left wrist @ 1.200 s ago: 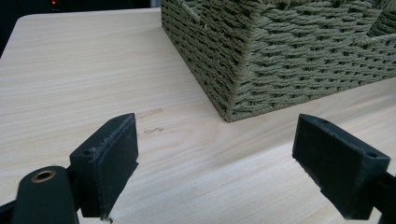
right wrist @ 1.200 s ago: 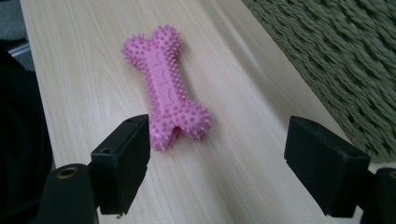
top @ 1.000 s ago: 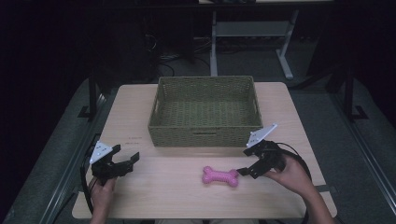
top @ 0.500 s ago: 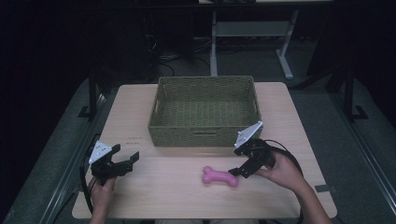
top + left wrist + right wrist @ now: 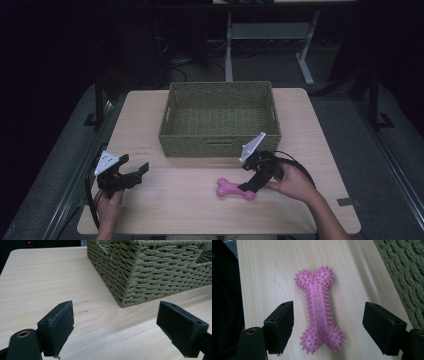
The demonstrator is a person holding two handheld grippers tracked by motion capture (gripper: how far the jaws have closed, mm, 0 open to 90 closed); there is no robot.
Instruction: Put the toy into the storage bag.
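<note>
- the pink spiked bone toy lies flat on the bare wood of the tabletop, near the front edge and a little right of its middle, in front of the basket's front right corner and apart from it.
- the right gripper sits over the toy's right end, held in the person's right hand, which comes in from the front right corner.
- in the right gripper view the bone toy runs lengthways between the two black jaws; its near knobbed end lies level with the pads, with a clear strip of wood on each side.
- the right jaws have just been closing a little, yet they stand wide and neither pad touches the toy; it is between them, not gripped.
- the woven green basket stands at the middle of the tabletop toward the back edge, with nothing seen inside it.
- the left gripper rests near the front left corner in the person's left hand, well apart from the toy.
- in the left gripper view its jaws are spread wide with only bare tabletop between them, holding nothing; a corner of the basket rises just ahead of them.
</note>
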